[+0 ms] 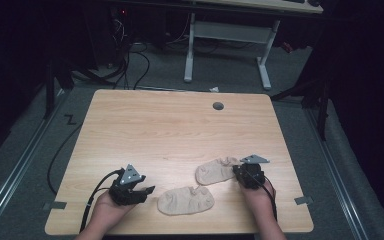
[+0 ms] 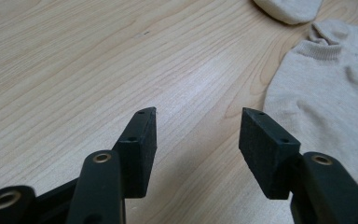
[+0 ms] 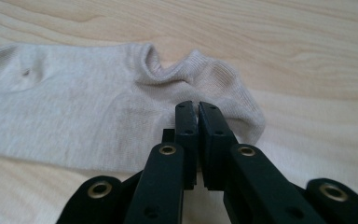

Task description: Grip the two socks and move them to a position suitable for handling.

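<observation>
Beige socks: 2 ankle socks lie flat on the light wood table (image 1: pixel 170 125), both in its near half; the near sock (image 1: pixel 185 201) sits toward 6 o'clock, the far sock (image 1: pixel 217 171) just beyond it toward 4 o'clock, the 2 close together but apart.

Right gripper (image 1: pixel 246 175): at the far sock's right end, the cuff end. In the right gripper view its jaws are pressed nearly together over the cuff (image 3: pixel 200 74), with a thin fold of fabric apparently caught between the pads (image 3: pixel 186 126). I judge this a pinch on the cuff edge, taken there because the ribbed rim bunches up and gives something to grab.

Left gripper (image 1: pixel 132 192): at 7 o'clock on the table, jaws spread wide with nothing between them. In the left gripper view the near sock (image 2: pixel 321 102) lies just off the right pad (image 2: pixel 261 144), not touching it. It looks held ready, low over the wood, to take that sock's toe end.

Step in hand: probably lifting the far sock to pair it with the near one.

Edges: both hands work close to the table's near edge; the right gripper is fairly near the right edge at 3 o'clock.

Open room: the far half of the table toward 12 o'clock is bare apart from a round grey cable hole (image 1: pixel 218 106), so there is free wood for spreading or dragging a sock.
</observation>
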The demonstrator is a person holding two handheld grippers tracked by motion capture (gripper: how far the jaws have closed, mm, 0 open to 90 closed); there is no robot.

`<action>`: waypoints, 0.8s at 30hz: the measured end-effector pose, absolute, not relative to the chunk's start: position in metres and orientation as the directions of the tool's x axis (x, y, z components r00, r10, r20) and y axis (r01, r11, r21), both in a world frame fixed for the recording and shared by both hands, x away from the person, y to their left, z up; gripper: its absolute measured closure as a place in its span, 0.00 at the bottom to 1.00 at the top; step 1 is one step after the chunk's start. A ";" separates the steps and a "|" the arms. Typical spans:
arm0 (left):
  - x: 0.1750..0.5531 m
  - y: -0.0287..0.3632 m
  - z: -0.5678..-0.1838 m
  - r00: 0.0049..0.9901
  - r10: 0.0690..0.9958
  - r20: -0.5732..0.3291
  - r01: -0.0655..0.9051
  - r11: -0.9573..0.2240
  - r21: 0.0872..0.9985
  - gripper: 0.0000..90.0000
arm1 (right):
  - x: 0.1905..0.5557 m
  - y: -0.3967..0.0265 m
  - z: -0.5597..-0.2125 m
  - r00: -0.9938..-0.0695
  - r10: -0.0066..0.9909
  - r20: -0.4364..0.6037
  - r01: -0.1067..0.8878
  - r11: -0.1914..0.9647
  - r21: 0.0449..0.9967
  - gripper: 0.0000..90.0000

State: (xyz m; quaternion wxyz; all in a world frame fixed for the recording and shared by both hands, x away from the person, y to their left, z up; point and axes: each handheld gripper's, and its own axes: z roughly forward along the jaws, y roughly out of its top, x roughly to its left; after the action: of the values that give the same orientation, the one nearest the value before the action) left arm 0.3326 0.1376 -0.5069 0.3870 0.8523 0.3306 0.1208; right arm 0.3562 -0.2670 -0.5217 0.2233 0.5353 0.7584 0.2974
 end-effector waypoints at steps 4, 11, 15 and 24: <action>0.334 0.136 -0.507 0.752 0.657 -0.044 0.466 -0.484 0.741 0.53 | 0.339 -0.264 -0.525 -0.327 0.944 0.039 0.669 0.202 0.715 0.96; 0.339 0.132 -0.508 0.741 0.668 -0.067 0.480 -0.457 0.749 0.53 | 0.337 -0.236 -0.526 -0.392 0.920 0.018 0.648 0.262 0.715 0.96; 0.344 0.127 -0.510 0.738 0.671 -0.073 0.487 -0.454 0.746 0.54 | 0.339 -0.222 -0.526 -0.417 0.909 0.004 0.637 0.289 0.715 0.96; 0.348 0.111 -0.513 0.747 0.659 -0.087 0.478 -0.442 0.759 0.56 | 0.343 -0.199 -0.526 -0.469 0.883 -0.014 0.617 0.339 0.710 0.96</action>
State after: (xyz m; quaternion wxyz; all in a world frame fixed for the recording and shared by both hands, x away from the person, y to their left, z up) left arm 0.3480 0.1114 -0.5126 0.4062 0.8418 0.3376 0.1115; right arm 0.3430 -0.1990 -0.5256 0.2041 0.4732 0.7924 0.3264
